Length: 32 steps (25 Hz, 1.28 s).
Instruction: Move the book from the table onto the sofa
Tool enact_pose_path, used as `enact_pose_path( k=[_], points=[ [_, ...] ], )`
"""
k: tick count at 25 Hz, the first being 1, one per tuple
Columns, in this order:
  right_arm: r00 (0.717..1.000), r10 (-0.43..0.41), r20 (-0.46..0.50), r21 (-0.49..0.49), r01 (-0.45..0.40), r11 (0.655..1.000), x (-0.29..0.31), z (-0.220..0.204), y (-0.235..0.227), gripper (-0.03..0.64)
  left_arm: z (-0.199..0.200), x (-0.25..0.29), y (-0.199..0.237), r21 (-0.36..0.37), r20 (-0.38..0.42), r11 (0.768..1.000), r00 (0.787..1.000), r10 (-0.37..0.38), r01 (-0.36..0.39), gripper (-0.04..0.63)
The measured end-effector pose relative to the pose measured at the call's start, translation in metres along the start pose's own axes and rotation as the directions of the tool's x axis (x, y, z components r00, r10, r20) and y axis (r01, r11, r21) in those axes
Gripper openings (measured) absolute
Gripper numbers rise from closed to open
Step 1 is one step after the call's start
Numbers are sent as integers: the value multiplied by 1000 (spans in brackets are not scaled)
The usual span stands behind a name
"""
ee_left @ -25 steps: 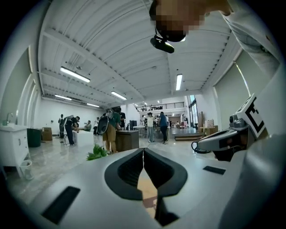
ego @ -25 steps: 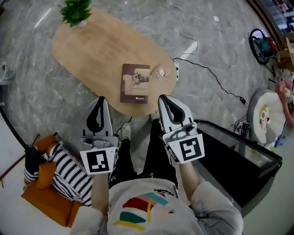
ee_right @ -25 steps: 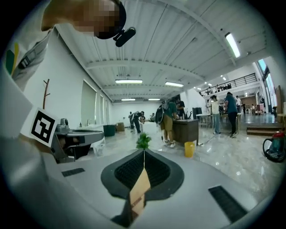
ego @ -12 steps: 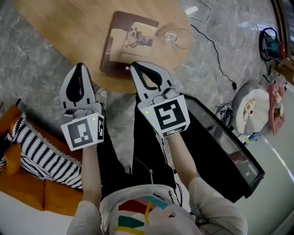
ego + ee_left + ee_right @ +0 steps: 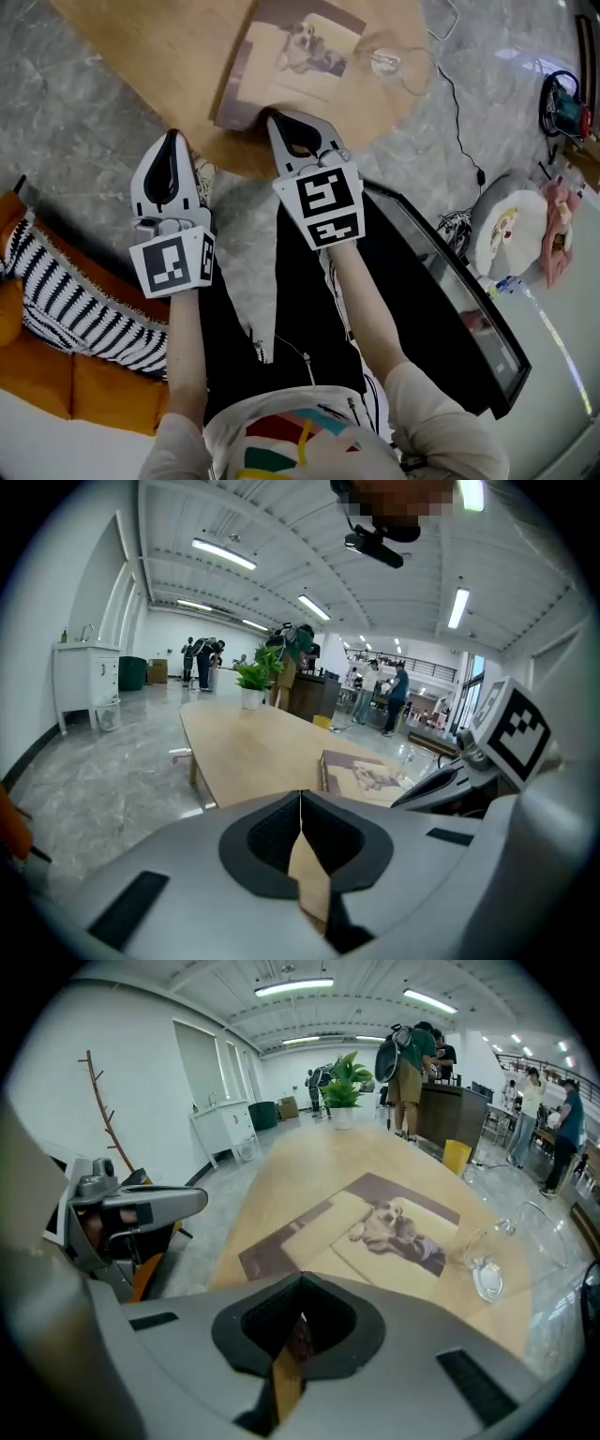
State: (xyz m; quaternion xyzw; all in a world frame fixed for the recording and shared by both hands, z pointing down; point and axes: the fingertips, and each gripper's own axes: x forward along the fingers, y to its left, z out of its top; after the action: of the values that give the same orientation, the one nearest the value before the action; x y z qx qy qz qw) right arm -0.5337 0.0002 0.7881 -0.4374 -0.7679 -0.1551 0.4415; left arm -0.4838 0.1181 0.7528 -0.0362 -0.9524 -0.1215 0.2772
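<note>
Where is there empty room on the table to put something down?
The long bare stretch of table between the potted plant and the book is free. It's crowded at the near end: the glass sits right beside the book, and the right gripper is at the book's near corner.

Grey marbled floor [image 5: 56, 122] spreads under an oval wooden table [image 5: 159, 66]. Near left stands an orange sofa [image 5: 66, 384] with a striped cushion [image 5: 75, 300] on it. Far off: white walls, a white cabinet [image 5: 82, 682] at the left, and strip lights [image 5: 223, 554] along the pale ceiling.
</note>
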Motion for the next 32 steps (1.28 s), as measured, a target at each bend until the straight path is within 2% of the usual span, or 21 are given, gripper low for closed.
enact_pose_path(
  k=[3, 7, 8, 10, 13, 23, 28, 32],
  points=[
    [1000, 5, -27, -1, -5, 1000, 7, -6, 1, 14, 1, -5, 2, -13, 36, 1000, 999, -18, 19, 9],
    [999, 7, -54, -37, -9, 999, 10, -10, 4, 14, -1, -7, 4, -61, 47, 998, 999, -7, 10, 12],
    [998, 11, -57, -38, -13, 999, 10, -9, 5, 14, -1, -7, 1, -69, 52, 997, 998, -21, 25, 30],
    [998, 25, -61, -36, -28, 999, 10, -10, 9, 14, -3, -6, -4, -97, 55, 993, 996, -68, 73, 148],
    [997, 46, -68, -56, -49, 997, 11, -12, 20, 14, -14, -8, -6, -141, 36, 985, 995, -95, 99, 197],
    [981, 162, -110, -122, -175, 977, 11, -26, 76, 14, -49, -22, 18, -191, -51, 978, 995, -88, 77, 215],
    [968, 215, -128, -115, -229, 966, 8, -34, 99, 14, -72, -27, 18, -297, -67, 942, 981, -182, 154, 248],
    [959, 254, -124, -113, -268, 957, 6, -39, 112, 14, -90, -27, 17, -381, -89, 909, 971, -220, 171, 258]
  ],
)
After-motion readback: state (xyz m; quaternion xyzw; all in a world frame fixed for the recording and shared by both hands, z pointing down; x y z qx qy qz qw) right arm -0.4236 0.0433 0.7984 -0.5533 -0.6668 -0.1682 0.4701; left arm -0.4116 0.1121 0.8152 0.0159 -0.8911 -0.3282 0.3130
